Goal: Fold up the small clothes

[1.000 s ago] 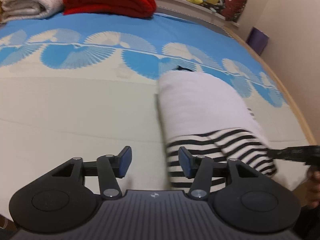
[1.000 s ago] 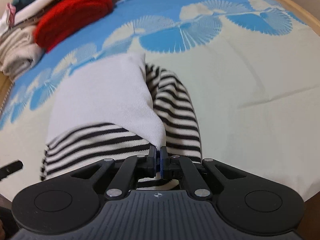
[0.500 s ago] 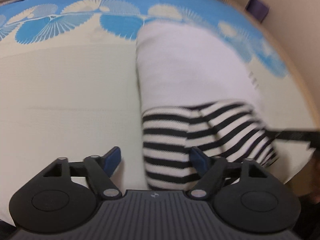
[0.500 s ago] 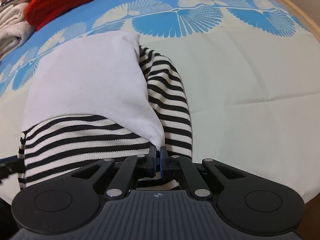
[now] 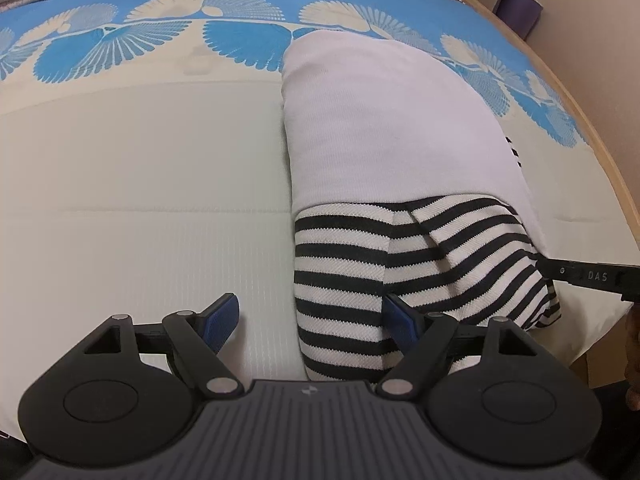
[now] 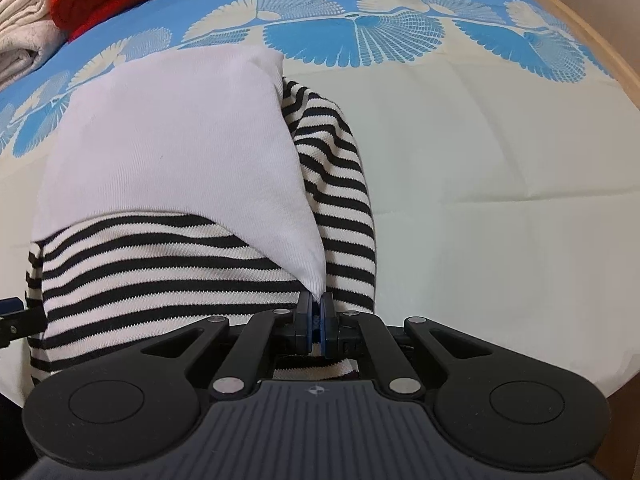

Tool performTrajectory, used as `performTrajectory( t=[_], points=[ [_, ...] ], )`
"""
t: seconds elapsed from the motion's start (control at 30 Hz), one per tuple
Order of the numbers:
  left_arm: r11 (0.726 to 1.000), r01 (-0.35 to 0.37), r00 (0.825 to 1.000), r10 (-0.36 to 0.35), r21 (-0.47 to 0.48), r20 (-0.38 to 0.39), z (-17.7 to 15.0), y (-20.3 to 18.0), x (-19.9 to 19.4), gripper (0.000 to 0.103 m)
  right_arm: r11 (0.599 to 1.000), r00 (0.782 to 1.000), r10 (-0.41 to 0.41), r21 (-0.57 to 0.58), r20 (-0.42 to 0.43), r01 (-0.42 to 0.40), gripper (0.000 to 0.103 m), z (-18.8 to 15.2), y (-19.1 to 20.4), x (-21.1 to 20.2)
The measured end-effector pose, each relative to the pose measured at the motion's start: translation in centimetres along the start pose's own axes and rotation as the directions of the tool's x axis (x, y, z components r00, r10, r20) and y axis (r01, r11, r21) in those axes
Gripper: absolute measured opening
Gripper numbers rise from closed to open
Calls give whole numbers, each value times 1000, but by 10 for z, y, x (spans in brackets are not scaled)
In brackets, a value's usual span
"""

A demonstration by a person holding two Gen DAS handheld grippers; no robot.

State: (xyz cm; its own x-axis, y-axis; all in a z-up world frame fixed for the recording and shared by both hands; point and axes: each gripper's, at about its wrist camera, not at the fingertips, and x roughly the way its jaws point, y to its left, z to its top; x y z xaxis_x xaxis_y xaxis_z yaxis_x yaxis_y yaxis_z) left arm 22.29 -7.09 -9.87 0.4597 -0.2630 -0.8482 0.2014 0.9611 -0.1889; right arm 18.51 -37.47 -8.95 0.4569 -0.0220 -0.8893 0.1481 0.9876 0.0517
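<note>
The striped garment (image 5: pixel 348 280) lay lengthwise on the bed (image 5: pixel 140 200), away from both tools. The right tool (image 6: pixel 316 312) was clamped on its white corner (image 6: pixel 312 276); the left tool (image 5: pixel 312 320), agape, straddled the near-left hem.

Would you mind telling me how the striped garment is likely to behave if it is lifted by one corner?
The striped garment will probably flop and drape: its folded sleeve curves limply on the bed. The folds may well slide open, as only the right gripper pinches one corner. It looks like light knit, unlikely to slip.
</note>
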Motion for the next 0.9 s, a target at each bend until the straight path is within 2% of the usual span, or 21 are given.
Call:
performTrajectory(
  t=[0.17, 0.27, 0.3, 0.37, 0.47, 0.5, 0.57, 0.6, 0.63, 0.67, 0.7, 0.8, 0.9],
  points=[
    [1000, -2, 1000, 3, -20, 13, 1, 4, -7, 83, 999, 999, 27, -20, 38, -26, 6, -3, 7, -8],
    [1000, -11, 1000, 11, -16, 15, 1, 3, -8, 83, 999, 993, -7, -41, 121, 12, 25, -6, 11, -21],
    [1000, -13, 1000, 13, -15, 16, 1, 2, -8, 83, 1000, 988, -9, -24, 154, 13, 29, -6, 9, -27],
    [1000, -18, 1000, 18, -10, 20, 1, -1, -8, 83, 1000, 972, 0, 30, 234, -7, 29, -5, 2, -41],
    [1000, -26, 999, 26, -3, 29, 1, -5, -9, 83, 993, 947, 78, 56, 311, -100, 36, -4, -2, -56],
    [1000, -28, 999, 28, -2, 30, 1, -6, -9, 83, 988, 947, 132, 39, 293, -150, 40, -4, 0, -54],
    [999, -32, 999, 32, -2, 33, 1, -7, -9, 83, 978, 959, 206, -15, 193, -207, 40, -5, 11, -38],
    [999, -33, 999, 33, -3, 33, 1, -6, -8, 83, 981, 973, 191, -64, 127, -184, 40, -8, 19, -27],
    [999, -35, 999, 35, -3, 32, 1, -5, -8, 83, 984, 989, 130, -131, 73, -120, 42, -13, 29, -15],
    [999, -36, 999, 36, -4, 31, 0, -4, -8, 83, 984, 995, 86, -163, 56, -76, 50, -16, 33, -8],
    [999, -38, 999, 38, -5, 32, 0, -4, -9, 83, 987, 996, 66, -152, 59, -56, 53, -16, 32, -5],
    [999, -42, 998, 42, -2, 37, 0, -4, -10, 83, 995, 995, 89, -46, 36, -88, 53, -9, 19, -1],
    [998, -63, 996, 63, 2, 63, 3, -2, -17, 83, 998, 998, 56, -44, 30, -55, 53, -10, 18, 2]
  ],
)
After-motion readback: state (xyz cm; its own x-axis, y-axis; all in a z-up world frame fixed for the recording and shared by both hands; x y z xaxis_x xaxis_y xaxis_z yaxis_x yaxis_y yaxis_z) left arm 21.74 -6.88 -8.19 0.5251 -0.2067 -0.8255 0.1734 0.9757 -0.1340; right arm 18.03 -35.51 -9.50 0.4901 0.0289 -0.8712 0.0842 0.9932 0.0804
